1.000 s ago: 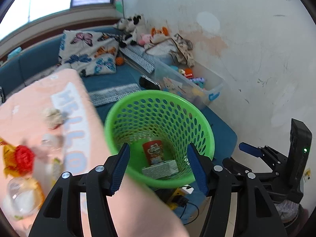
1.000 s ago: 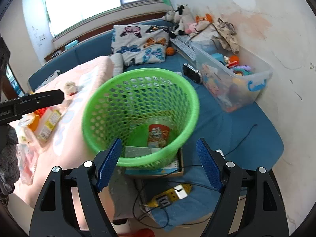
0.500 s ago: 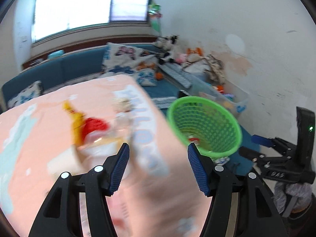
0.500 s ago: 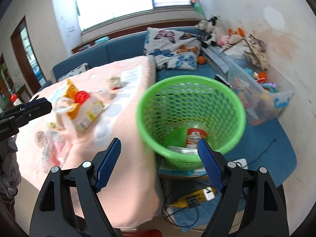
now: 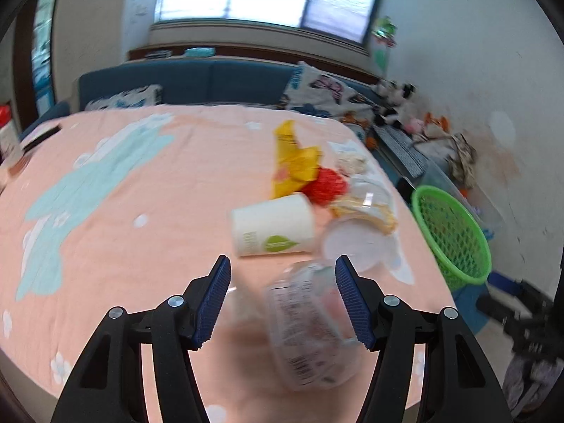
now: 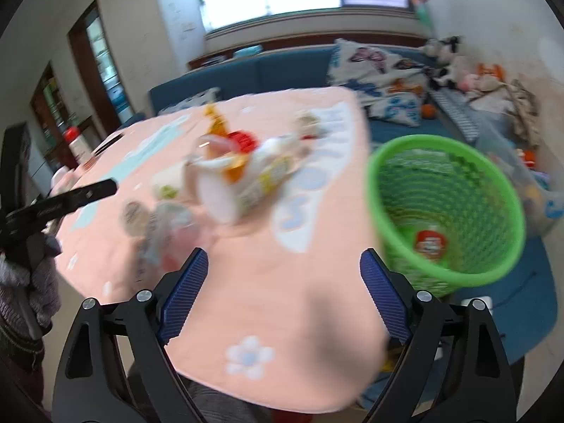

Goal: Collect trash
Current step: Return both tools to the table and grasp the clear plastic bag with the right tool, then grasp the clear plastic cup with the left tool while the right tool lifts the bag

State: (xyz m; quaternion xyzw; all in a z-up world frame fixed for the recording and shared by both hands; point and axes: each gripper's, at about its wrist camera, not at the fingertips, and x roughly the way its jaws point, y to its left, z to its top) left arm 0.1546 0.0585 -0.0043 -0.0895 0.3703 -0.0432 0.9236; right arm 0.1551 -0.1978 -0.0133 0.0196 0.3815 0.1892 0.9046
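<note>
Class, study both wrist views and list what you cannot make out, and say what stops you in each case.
1. Print on the clear plastic packet, left wrist view: motion blur.
2. Label on the red item in the green basket, right wrist view: blurred, small.
3. Trash pile, right wrist view: blur smears pieces together.
4. Right tool, left wrist view: cut off by the edge.

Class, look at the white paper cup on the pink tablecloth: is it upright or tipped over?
Tipped over. The white paper cup lies on its side on the tablecloth.

Wrappers, a clear bottle (image 5: 310, 328) and a toppled white cup (image 5: 273, 225) lie near the green basket (image 5: 454, 236).
</note>
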